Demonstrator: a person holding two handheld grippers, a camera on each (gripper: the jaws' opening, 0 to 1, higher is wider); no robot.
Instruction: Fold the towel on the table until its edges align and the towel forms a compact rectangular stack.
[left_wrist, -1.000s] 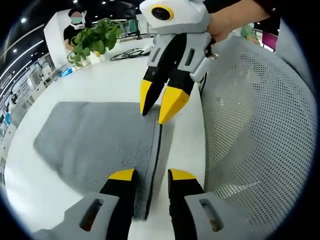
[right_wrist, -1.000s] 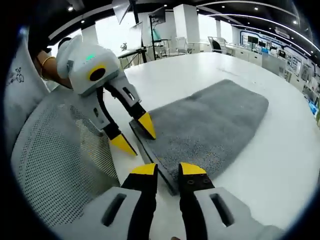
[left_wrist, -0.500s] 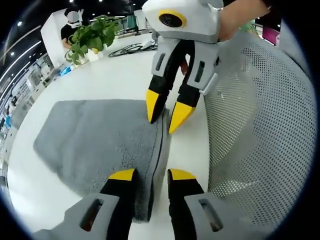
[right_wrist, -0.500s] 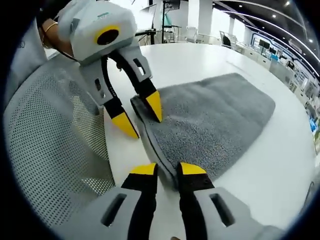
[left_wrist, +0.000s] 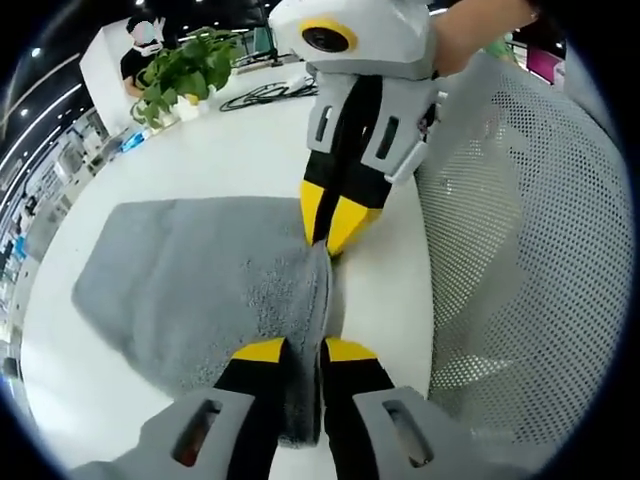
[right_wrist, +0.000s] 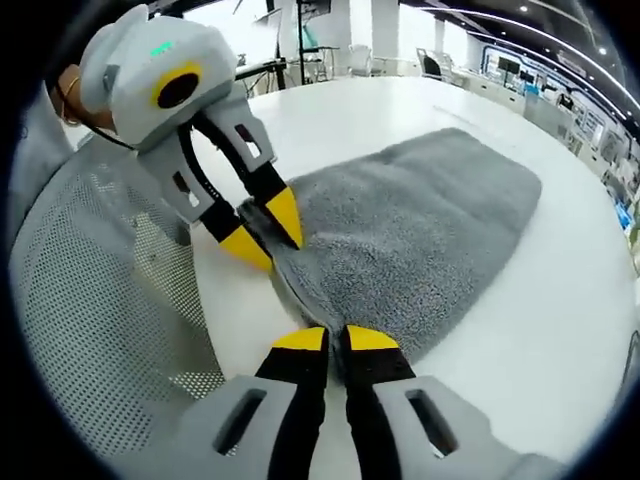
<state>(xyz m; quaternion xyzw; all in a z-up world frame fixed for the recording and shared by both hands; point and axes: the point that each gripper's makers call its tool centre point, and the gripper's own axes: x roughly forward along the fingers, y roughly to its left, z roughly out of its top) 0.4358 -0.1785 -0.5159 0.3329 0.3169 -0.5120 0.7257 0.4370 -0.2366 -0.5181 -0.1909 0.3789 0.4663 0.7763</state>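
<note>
Both tools, left (left_wrist: 292, 350) and right (right_wrist: 335, 339), pinch the soft, limp towel (left_wrist: 190, 275) along its chair-side edge, likely to sag

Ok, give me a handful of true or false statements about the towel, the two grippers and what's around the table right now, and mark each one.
1. Both grippers are shut on the near edge of the grey towel. True: the left gripper and the right gripper each pinch that edge.
2. The towel is bright red. False: it is grey.
3. A potted plant stands at the far side of the white table. True.
4. The towel is already a compact stack. False: it lies spread out, only its near edge pinched up.
5. A mesh chair back sits beside the table. True.
</note>
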